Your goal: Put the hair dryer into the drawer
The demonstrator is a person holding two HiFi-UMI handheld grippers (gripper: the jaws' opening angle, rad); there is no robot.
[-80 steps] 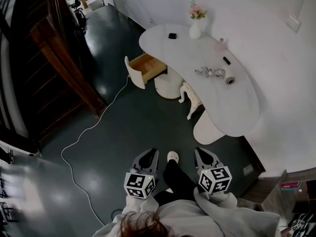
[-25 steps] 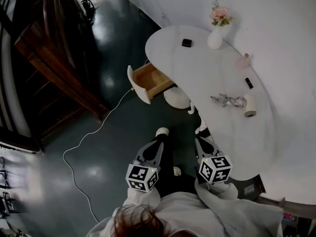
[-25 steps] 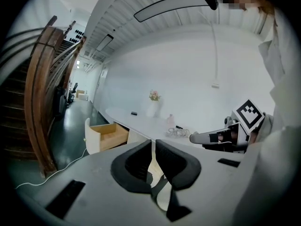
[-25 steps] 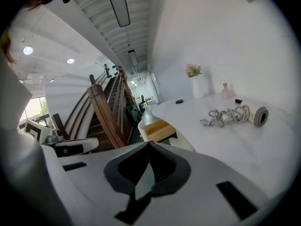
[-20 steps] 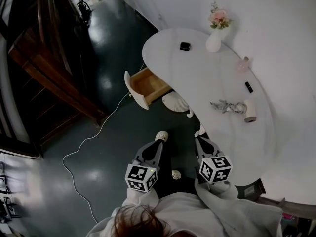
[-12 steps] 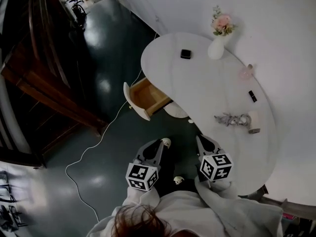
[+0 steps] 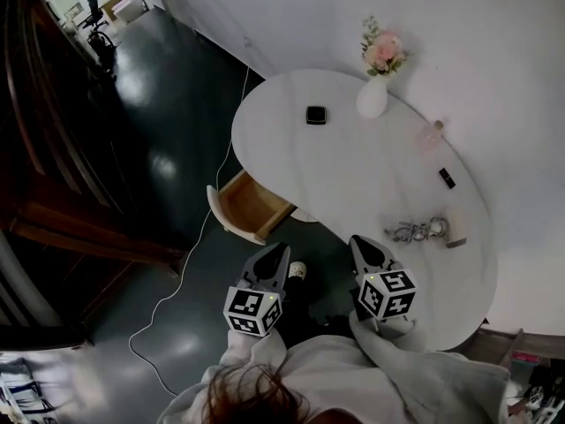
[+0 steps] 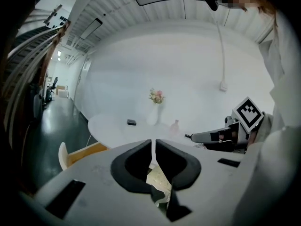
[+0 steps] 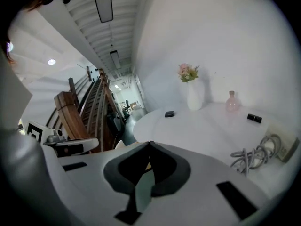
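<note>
nearby, vase, black box, coiled cord beside hair dryer

drawer open over floor, table edge overhanging its rear

Table: white, smooth, matt. Drawer inside: bare light wood. Floor: dark, glossy, reflective.

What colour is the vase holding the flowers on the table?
White. The vase shows best in the right gripper view.
</note>
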